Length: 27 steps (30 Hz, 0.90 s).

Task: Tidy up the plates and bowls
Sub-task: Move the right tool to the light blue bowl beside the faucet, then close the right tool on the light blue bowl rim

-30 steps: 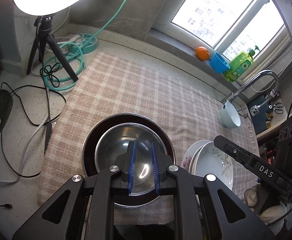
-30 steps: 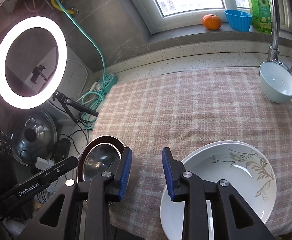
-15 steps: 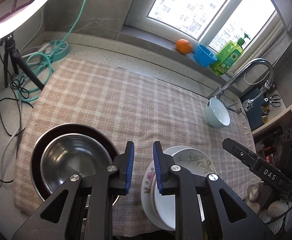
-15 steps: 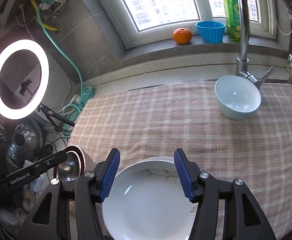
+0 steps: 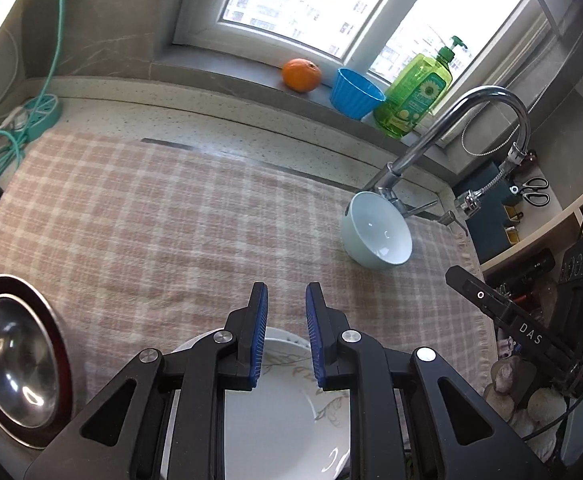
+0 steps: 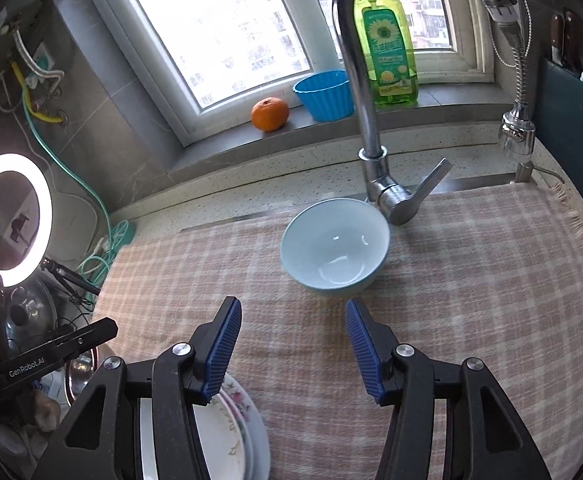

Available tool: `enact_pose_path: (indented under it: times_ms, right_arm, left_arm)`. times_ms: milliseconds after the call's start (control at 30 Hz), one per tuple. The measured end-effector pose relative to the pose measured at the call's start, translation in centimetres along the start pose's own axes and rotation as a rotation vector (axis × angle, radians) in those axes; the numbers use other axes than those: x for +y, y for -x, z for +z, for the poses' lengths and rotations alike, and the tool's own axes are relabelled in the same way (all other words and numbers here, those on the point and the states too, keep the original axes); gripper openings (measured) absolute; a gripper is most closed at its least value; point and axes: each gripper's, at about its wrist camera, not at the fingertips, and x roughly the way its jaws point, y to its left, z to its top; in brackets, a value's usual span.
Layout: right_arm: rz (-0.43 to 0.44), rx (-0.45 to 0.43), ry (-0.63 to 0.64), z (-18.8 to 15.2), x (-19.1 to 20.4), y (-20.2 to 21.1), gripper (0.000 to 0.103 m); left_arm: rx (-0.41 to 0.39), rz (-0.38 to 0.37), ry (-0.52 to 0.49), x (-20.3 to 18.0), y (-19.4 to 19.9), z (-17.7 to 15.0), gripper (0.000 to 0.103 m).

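A pale blue bowl (image 6: pixel 334 249) stands upright on the checked cloth by the tap base; it also shows in the left wrist view (image 5: pixel 376 235). My right gripper (image 6: pixel 291 308) is open wide and empty, just in front of the bowl. A stack of white flowered plates (image 5: pixel 287 404) lies at the front edge; it also shows in the right wrist view (image 6: pixel 227 440). My left gripper (image 5: pixel 286 292) is empty, its jaws a narrow gap apart, above the stack. A steel bowl (image 5: pixel 15 360) sits in a dark red plate (image 5: pixel 61 356) at the left.
The tap (image 6: pixel 365 80) arches over the pale bowl. An orange (image 6: pixel 270 113), a blue cup (image 6: pixel 324 95) and a green soap bottle (image 6: pixel 385 44) stand on the sill. A ring light (image 6: pixel 11 216) and cables lie left. The cloth (image 6: pixel 471 280) ends in a fringe at right.
Both grippers have swung right, from the steel bowl and plates toward the pale blue bowl. The right gripper's jaws have opened wider. The left gripper now sits over the plate stack.
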Motion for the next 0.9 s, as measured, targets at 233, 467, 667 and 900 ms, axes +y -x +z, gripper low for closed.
enact_pose_path:
  times_ms: [233,467,667,900]
  right_arm:
    - [-0.005,0.006,-0.029,1.7,-4.2,-1.3,0.038]
    - [0.000,0.019,-0.026,3.0,-6.3,-3.2,0.028]
    - [0.019,0.036,-0.027,3.8,-7.1,-5.1,0.022]
    - [0.018,0.063,-0.021,4.5,-7.7,-7.1,0.020]
  left_arm:
    - [0.014,-0.015,-0.005,-3.1,-3.1,1.0,0.018]
    - [0.028,-0.017,-0.025,-5.6,-6.4,2.3,0.017]
    - [0.040,-0.002,-0.042,-7.0,-9.0,3.7,0.017]
    - [0.058,0.014,-0.049,-7.6,-11.5,4.8,0.017]
